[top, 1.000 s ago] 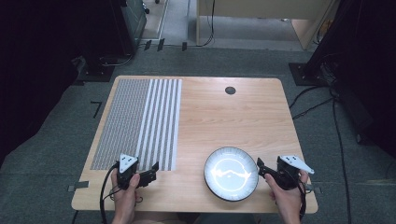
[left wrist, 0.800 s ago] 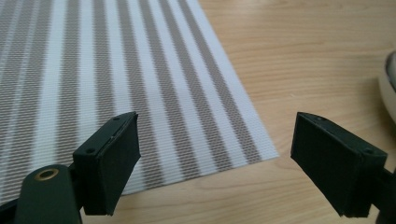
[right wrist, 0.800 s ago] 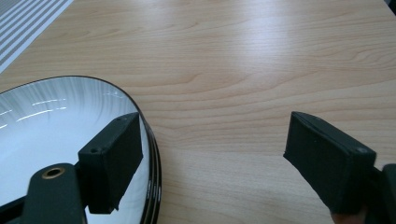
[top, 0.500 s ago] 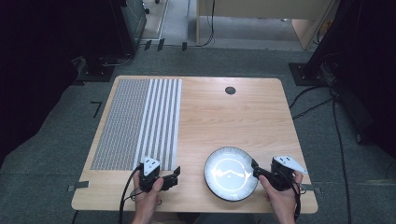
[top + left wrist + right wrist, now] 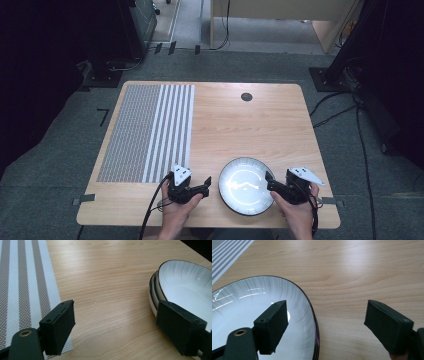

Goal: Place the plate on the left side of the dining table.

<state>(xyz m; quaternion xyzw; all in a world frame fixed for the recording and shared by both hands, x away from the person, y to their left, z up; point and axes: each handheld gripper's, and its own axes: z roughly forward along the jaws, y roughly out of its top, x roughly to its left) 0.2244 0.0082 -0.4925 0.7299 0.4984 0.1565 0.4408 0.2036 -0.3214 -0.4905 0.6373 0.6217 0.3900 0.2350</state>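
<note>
Light wooden table (image 5: 240,125), near edge. Left gripper (image 5: 200,187) held in the person's left hand (image 5: 177,207), jaws spread wide, nothing between them. Right gripper (image 5: 270,181) in the right hand (image 5: 296,210), jaws likewise wide apart and empty.

Round white shallow plate with a thin dark rim (image 5: 246,186) lies flat on the table between the two grippers. In the left gripper view the plate (image 5: 185,287) sits just off that gripper's right jaw, which stands in front of the rim; whether the jaw touches it I cannot tell. The left jaw stands over the edge of the grey-and-white striped woven placemat (image 5: 22,290), bare wood in the gap. The rim looks doubled here, possibly two stacked plates, uncertain.

In the right gripper view the left jaw hangs over the plate (image 5: 242,315), inside the rim; the right jaw is out over bare wood, so the plate's edge falls within the gap.

Beyond both grippers, a small round dark disc (image 5: 246,96) is set in the tabletop near the far edge.
</note>
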